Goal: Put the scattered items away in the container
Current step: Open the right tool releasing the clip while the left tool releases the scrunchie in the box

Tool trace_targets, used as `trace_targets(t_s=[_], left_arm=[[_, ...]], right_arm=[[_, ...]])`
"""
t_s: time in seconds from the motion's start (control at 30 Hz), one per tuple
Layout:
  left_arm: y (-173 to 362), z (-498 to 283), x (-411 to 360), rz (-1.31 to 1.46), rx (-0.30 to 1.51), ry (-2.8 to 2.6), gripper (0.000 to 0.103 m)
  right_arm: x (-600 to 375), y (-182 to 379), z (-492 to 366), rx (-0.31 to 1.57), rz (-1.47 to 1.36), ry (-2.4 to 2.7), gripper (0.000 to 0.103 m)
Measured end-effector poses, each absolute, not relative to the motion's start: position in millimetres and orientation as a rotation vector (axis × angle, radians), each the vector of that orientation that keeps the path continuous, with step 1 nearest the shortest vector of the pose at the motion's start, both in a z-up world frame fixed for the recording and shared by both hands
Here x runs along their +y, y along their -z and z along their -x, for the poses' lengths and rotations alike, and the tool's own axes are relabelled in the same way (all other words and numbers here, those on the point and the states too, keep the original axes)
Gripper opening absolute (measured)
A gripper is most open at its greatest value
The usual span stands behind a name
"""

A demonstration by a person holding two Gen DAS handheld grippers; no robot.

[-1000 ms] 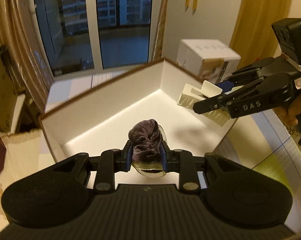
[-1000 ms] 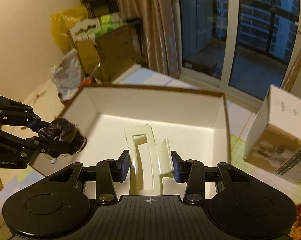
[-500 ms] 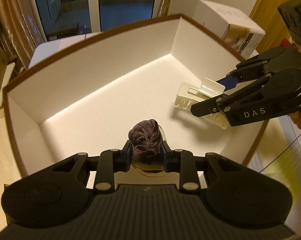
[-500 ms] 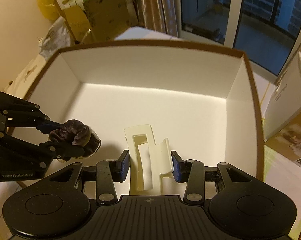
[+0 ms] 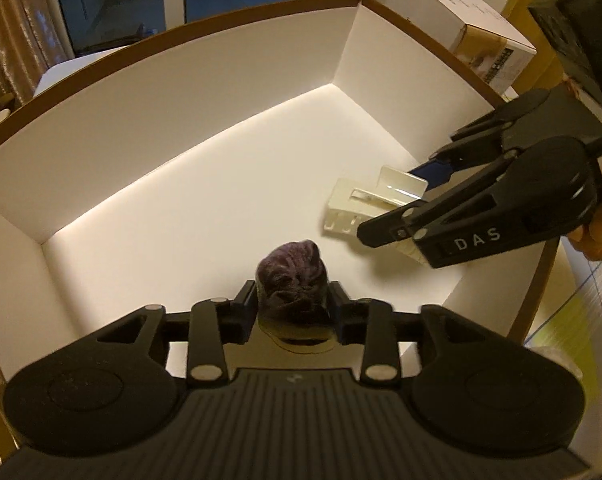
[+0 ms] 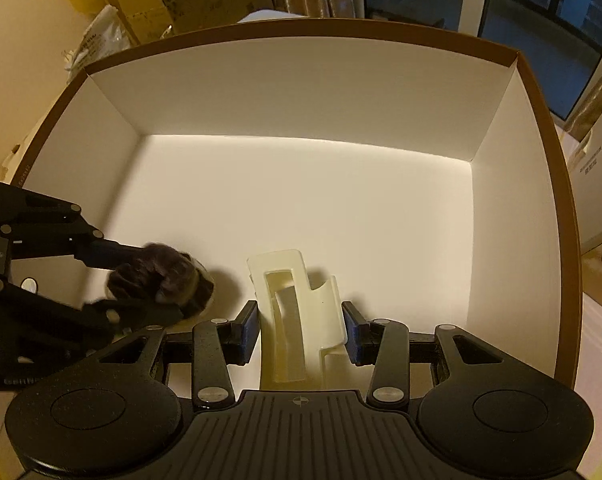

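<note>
Velvet scrunchie (image 5: pixel 292 280) between left gripper (image 5: pixel 293 306) pads

Left gripper (image 5: pixel 292 305) jaws clamped — right gripper (image 6: pixel 301 328) jaws clamped too, both angled downward.

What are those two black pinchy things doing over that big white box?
A person is tidying up with a pincher in each hand. The left gripper is squeezing a dark fuzzy scrunchie. The right gripper is holding a cream plastic hair claw. Both hang over the inside of the white box, low near its floor. Nothing has been let go yet, and the box floor looks bare.
</note>
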State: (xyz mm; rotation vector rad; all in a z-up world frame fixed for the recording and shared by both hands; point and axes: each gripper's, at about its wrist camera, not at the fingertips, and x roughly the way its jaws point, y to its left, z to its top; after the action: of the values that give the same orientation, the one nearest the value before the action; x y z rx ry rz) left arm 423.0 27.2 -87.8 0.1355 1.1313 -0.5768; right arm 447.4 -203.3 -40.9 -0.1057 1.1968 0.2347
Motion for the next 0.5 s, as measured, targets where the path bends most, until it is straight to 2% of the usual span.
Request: trace_targets(t_s=[0.03,0.07,0.1,0.17,0.5], left_arm=[[88,-424,26,-0.141,1.135,0.573,0.04],[88,-424,25,-0.148,1.141,0.573,0.049],[88,-424,24,-0.151,1.147,0.568,0.06],[86,-423,25,-0.151,1.151,0.55,0.068],[85,-414,35,-0.191,1.186,0.49,0.073]], right_arm=[[-203,41,-448,1.207,0.116,-0.229,0.045],[-202,41,-448,1.212,0.127,-0.215,0.046],[-203,41,-448,1.216,0.136,-0.205,0.065],[-205,38,-444,1.202,0.132,-0.203,0.094],[-204,28,-436,1.217,0.105,-0.21,0.094]])
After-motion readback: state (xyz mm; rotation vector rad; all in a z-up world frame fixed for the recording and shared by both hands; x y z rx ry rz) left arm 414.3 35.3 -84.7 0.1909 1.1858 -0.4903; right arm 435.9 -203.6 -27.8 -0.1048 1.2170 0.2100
